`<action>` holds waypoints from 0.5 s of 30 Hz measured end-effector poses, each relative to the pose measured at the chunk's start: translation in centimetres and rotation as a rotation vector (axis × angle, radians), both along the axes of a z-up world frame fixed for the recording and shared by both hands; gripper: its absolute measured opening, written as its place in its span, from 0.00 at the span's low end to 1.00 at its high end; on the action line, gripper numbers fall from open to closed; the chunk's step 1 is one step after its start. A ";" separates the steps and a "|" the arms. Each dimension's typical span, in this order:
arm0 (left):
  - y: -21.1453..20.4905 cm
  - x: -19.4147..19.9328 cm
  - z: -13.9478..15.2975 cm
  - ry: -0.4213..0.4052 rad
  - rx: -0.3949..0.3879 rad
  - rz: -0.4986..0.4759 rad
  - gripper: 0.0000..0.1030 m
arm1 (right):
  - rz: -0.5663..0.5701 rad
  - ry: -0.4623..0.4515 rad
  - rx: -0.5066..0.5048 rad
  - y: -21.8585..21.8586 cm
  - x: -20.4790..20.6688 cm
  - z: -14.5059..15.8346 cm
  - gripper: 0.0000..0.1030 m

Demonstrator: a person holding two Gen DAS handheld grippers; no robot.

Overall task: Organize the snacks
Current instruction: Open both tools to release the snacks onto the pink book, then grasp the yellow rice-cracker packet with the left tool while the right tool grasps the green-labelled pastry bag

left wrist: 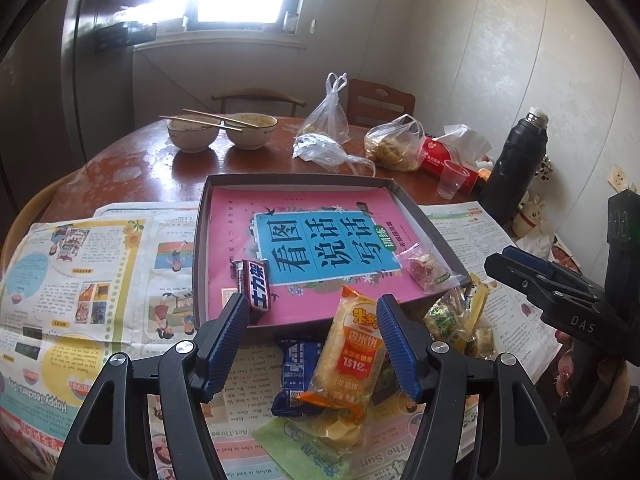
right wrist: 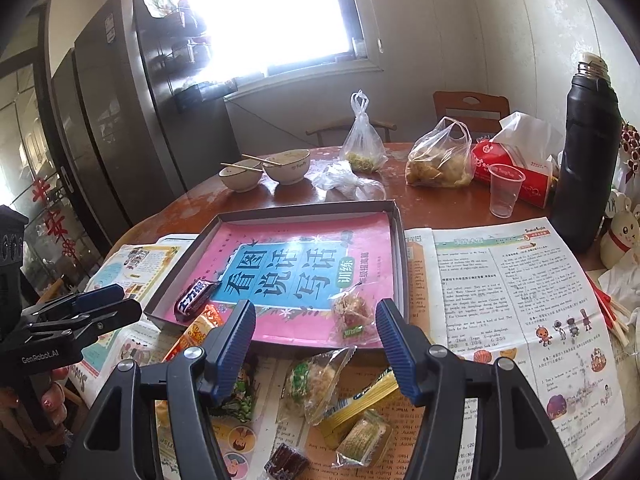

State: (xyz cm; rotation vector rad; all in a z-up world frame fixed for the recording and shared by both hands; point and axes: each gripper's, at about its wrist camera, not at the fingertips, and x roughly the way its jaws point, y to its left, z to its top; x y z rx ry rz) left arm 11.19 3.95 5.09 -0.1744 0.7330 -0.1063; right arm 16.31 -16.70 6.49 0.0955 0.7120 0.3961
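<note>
Snickers bar marked 士力架, rice cracker pack marked 香米饼, 151亿

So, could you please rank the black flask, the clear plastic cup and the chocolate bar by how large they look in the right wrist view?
1. Black flask, clearly the largest.
2. Chocolate bar and clear plastic cup look about alike; the bar lies nearer the camera, so I would not rank them.

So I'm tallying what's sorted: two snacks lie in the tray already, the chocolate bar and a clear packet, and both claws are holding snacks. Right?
Not quite. The chocolate bar and clear packet do lie in the tray, but the left claw and right claw are open and hold nothing, as both wrist views show.
</note>
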 end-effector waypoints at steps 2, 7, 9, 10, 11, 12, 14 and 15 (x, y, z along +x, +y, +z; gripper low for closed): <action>-0.1 -0.1 -0.2 0.005 0.001 -0.006 0.66 | 0.003 0.005 -0.002 -0.1 -0.3 -0.1 0.61; -0.7 -0.3 -0.6 0.022 0.015 -0.017 0.66 | 0.010 0.019 -0.013 0.0 -0.8 -0.6 0.61; -0.9 -0.4 -0.9 0.029 0.021 -0.023 0.66 | 0.010 0.023 -0.017 -0.1 -1.1 -0.9 0.61; -1.0 -0.4 -1.0 0.032 0.024 -0.025 0.66 | 0.012 0.026 -0.018 0.0 -1.2 -1.0 0.61; -1.2 -0.4 -1.1 0.036 0.029 -0.028 0.66 | 0.014 0.034 -0.020 0.0 -1.2 -1.2 0.61; -1.3 -0.4 -1.2 0.038 0.031 -0.032 0.66 | 0.014 0.037 -0.022 0.0 -1.2 -1.3 0.61; -1.6 -0.4 -1.4 0.045 0.037 -0.040 0.66 | 0.018 0.041 -0.027 0.1 -1.4 -1.6 0.61; -1.7 -0.4 -1.5 0.047 0.041 -0.042 0.66 | 0.021 0.044 -0.030 0.1 -1.4 -1.7 0.61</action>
